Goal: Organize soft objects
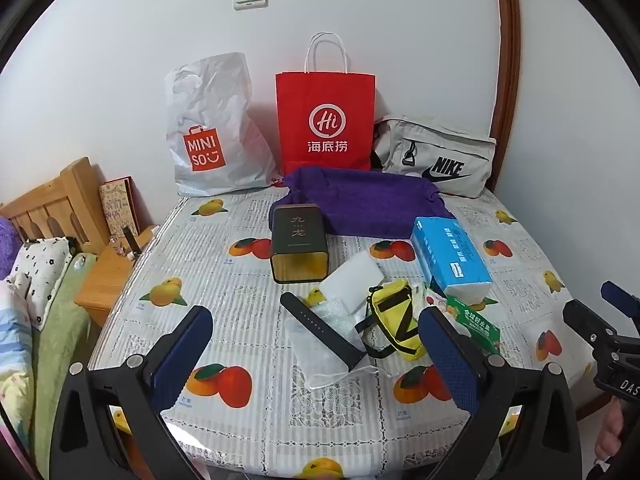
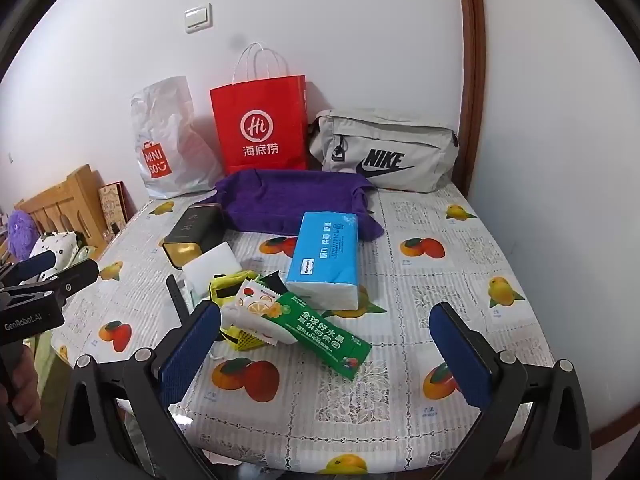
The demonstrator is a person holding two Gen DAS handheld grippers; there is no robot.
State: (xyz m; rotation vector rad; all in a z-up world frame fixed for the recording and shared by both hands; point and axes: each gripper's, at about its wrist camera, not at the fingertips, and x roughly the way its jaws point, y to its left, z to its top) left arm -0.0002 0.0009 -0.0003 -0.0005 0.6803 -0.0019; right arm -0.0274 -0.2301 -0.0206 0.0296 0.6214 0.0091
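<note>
A purple cloth (image 1: 368, 204) (image 2: 296, 200) lies at the table's back. In front lie a blue tissue pack (image 1: 450, 258) (image 2: 326, 256), a white sponge block (image 1: 354, 280) (image 2: 212, 266), a small yellow pouch (image 1: 394, 324) (image 2: 228, 286), a green and white snack packet (image 2: 316, 328) (image 1: 472, 320), a white face mask (image 1: 320, 354) and a black watch strap (image 1: 320, 330). My left gripper (image 1: 316, 364) is open and empty above the near table, over the mask. My right gripper (image 2: 324, 354) is open and empty, just in front of the snack packet.
A dark tin box (image 1: 298, 248) lies beside the cloth. Against the wall stand a white MINISO bag (image 1: 212, 136), a red paper bag (image 1: 326, 120) and a grey Nike bag (image 1: 436, 156). A wooden nightstand (image 1: 108, 276) and bed (image 1: 36, 292) are to the left.
</note>
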